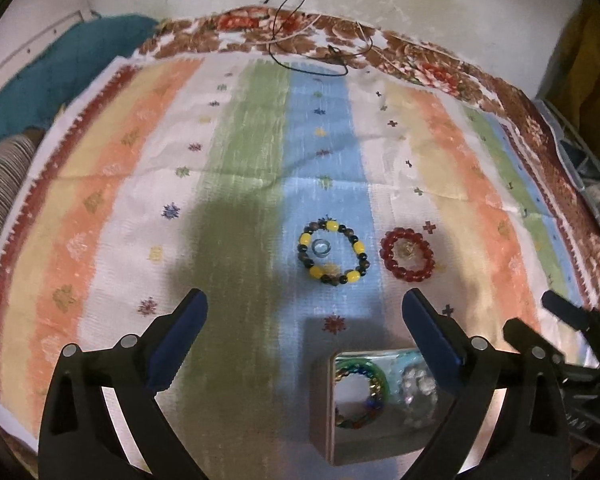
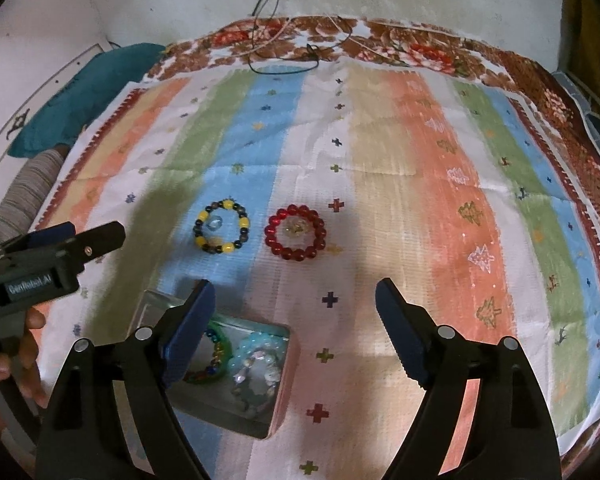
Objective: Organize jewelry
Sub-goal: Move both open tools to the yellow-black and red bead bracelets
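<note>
A yellow-and-dark beaded bracelet lies on the striped cloth with a small clear blue ring inside it. Right of it lies a red beaded bracelet with a small gold piece inside. An open box nearer me holds a multicoloured bracelet and a pale blue one. My left gripper is open and empty above the box. My right gripper is open and empty, right of the box.
The striped cloth covers a floral sheet. Black cords lie at the far edge. A teal cushion and a striped one sit at the left. The other gripper shows at each view's side.
</note>
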